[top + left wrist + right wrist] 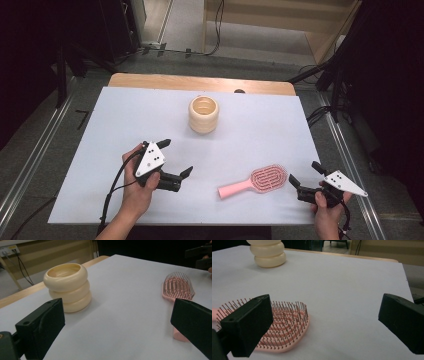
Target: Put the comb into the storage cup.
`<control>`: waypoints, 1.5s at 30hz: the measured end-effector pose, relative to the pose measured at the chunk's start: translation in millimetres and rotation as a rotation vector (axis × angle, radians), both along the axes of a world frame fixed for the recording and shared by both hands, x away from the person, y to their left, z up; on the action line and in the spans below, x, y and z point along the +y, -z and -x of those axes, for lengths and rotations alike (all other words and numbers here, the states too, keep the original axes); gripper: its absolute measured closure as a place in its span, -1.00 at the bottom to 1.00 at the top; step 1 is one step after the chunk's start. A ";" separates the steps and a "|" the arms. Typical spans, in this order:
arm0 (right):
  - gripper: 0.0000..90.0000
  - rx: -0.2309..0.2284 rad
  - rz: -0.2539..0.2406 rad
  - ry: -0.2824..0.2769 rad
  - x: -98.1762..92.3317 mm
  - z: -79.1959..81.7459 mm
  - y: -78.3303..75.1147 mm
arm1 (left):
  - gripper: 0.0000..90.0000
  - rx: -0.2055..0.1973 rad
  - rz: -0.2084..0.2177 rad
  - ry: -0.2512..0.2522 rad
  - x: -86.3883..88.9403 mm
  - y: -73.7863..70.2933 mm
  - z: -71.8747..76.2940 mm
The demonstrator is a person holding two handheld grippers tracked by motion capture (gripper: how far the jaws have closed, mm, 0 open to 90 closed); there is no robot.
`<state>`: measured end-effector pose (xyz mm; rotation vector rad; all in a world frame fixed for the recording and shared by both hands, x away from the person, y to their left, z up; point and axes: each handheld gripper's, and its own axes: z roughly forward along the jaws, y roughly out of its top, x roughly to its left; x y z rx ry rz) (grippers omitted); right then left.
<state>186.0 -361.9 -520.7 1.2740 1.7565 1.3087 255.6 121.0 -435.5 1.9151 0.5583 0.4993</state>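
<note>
Both grippers, left and right, are held spread wide, nothing pinched. Nothing's seen inside the cream ringed pot; the pink hairbrush is left between them.

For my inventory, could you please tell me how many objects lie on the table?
2: a cream holder at the far centre and a pink brush near the right gripper.

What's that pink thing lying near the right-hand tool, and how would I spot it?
On the white table, look near the front edge beside the right gripper. The pink hairbrush lies flat, bristles up. The cream ringed cup stands farther back.
</note>
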 end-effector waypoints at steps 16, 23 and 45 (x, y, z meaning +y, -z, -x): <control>-1.00 -0.001 0.004 -0.005 0.8 -0.1 0.0 | -1.00 0.031 -0.032 0.065 -33.7 5.1 -2.6; -1.00 0.000 0.006 -0.006 0.9 -0.2 0.0 | -1.00 0.042 -0.049 0.091 -47.8 7.5 -4.6; -1.00 -0.003 0.004 -0.012 0.7 0.0 0.0 | -1.00 0.068 -0.095 0.152 -80.5 11.8 -8.3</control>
